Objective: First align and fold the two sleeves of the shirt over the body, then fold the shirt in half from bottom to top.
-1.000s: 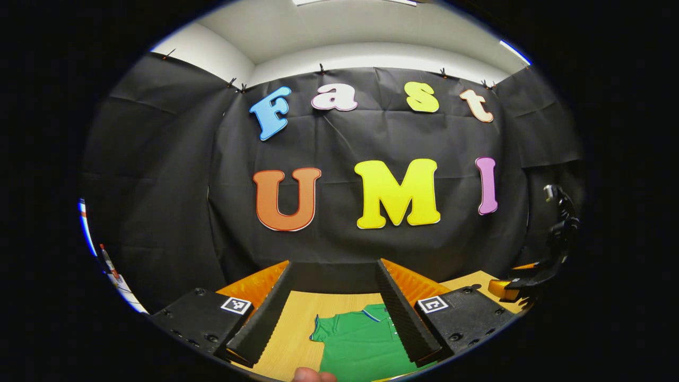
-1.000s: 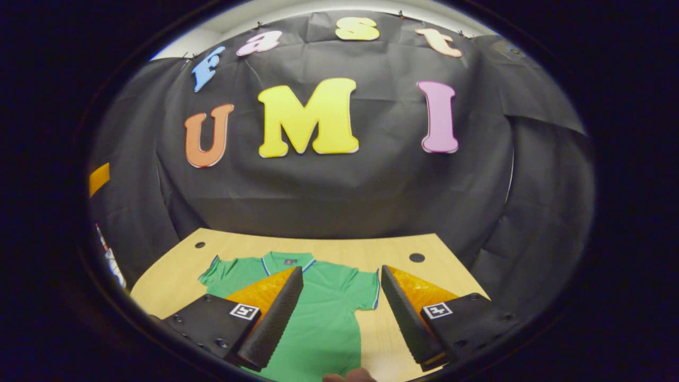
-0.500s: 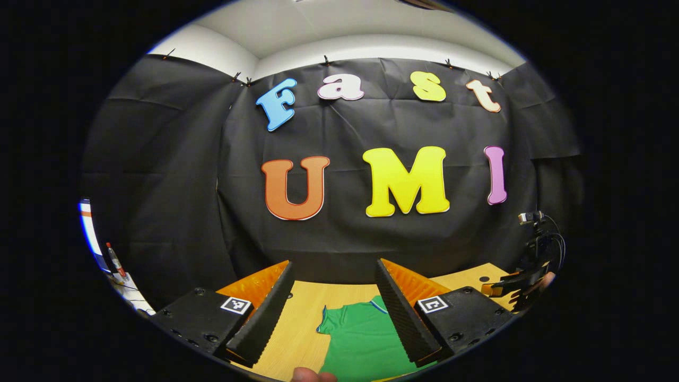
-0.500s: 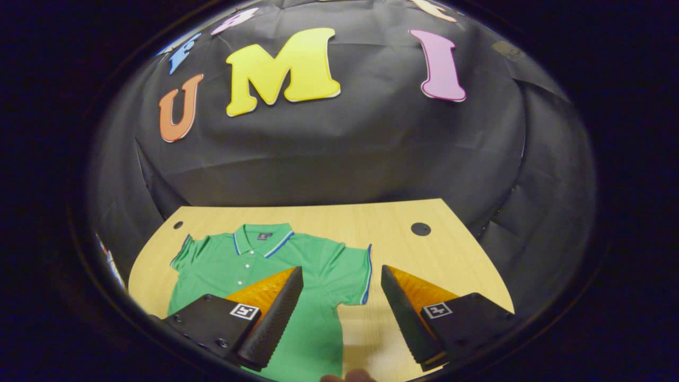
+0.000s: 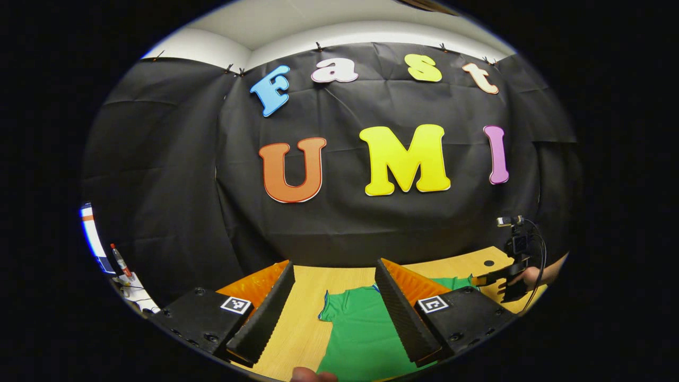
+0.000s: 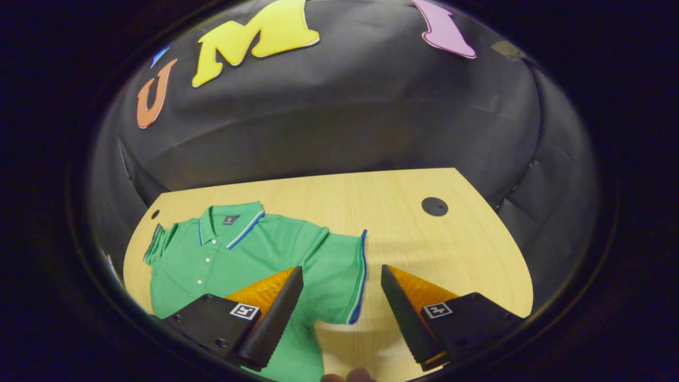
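Note:
A green polo shirt (image 6: 238,254) with blue-trimmed collar and sleeve cuffs lies flat on the wooden table (image 6: 424,244), collar toward the far wall. My right gripper (image 6: 342,307) hovers open above the shirt's right sleeve (image 6: 339,276), its cuff edge lying between the two fingers, nothing held. In the left gripper view the shirt (image 5: 360,331) lies below my left gripper (image 5: 334,302), which is open over the left sleeve and shoulder area with nothing between its fingers. The right gripper (image 5: 496,281) and the hand holding it show at that view's far right.
A round black hole (image 6: 434,206) sits in the tabletop far right of the shirt, and a smaller hole (image 6: 154,214) near the far left corner. Black cloth walls close the table on three sides. A bottle (image 5: 120,261) stands off the table to the left.
My right gripper has tilted down and come closer over the right sleeve, which now lies between its fingers. My left gripper has tilted down slightly. Both stayed open.

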`<act>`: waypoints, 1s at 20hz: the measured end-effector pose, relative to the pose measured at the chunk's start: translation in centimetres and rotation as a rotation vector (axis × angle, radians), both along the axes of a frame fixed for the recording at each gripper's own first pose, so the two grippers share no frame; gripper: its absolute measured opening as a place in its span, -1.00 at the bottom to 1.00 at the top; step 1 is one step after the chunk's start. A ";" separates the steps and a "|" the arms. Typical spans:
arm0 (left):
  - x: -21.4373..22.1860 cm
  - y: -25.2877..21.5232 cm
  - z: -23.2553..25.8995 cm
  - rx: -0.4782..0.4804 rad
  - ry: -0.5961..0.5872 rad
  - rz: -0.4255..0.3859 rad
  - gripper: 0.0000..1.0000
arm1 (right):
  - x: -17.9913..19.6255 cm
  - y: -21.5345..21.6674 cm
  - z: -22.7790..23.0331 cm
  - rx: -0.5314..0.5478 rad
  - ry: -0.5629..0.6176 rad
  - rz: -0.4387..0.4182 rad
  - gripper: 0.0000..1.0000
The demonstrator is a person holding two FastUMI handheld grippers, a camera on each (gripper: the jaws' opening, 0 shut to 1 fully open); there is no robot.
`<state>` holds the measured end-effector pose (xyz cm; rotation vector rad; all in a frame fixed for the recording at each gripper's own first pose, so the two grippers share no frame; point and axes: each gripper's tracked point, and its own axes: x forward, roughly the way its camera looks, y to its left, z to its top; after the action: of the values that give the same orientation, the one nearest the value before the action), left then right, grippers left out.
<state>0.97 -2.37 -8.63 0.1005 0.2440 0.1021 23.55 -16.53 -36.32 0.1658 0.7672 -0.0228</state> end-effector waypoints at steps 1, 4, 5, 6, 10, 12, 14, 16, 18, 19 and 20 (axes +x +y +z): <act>0.0 0.0 -0.2 0.004 0.007 0.005 0.96 | 0.4 -0.2 -0.6 0.001 0.008 -0.001 0.92; -0.3 -0.3 -0.8 0.004 0.026 0.018 0.96 | 1.3 -0.3 -2.2 0.006 0.027 0.001 0.92; -0.4 -0.1 -1.1 0.006 0.031 0.028 0.96 | 1.6 -0.1 -2.6 0.014 0.029 0.002 0.92; -0.4 0.0 -1.4 0.004 0.045 0.037 0.96 | 1.8 0.1 -2.9 0.028 0.031 -0.001 0.92; -0.7 1.1 -2.5 0.005 0.078 0.091 0.96 | 2.6 -0.1 -4.3 0.036 0.048 -0.020 0.92; -0.7 1.3 -2.6 0.014 0.087 0.102 0.96 | 2.7 0.2 -4.9 0.051 0.065 -0.018 0.92; -0.5 1.4 -2.5 0.020 0.088 0.102 0.96 | 2.7 0.3 -5.5 0.051 0.081 -0.007 0.92; -0.3 1.0 -2.6 0.020 0.095 0.094 0.96 | 2.9 -0.3 -6.1 0.005 0.092 0.002 0.35; -0.3 0.6 -2.7 0.022 0.099 0.082 0.96 | 3.4 -1.2 -6.3 -0.030 0.091 -0.017 -0.75; -0.4 0.6 -2.8 0.026 0.100 0.079 0.96 | 3.6 -1.0 -6.1 -0.029 0.087 -0.016 -0.83; -0.5 0.7 -2.9 0.027 0.103 0.077 0.96 | 3.5 -0.9 -6.2 -0.027 0.090 -0.011 -0.89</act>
<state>0.48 -1.72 -11.50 0.1231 0.3491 0.1773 27.02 -17.39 -42.52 0.1438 0.8557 -0.0517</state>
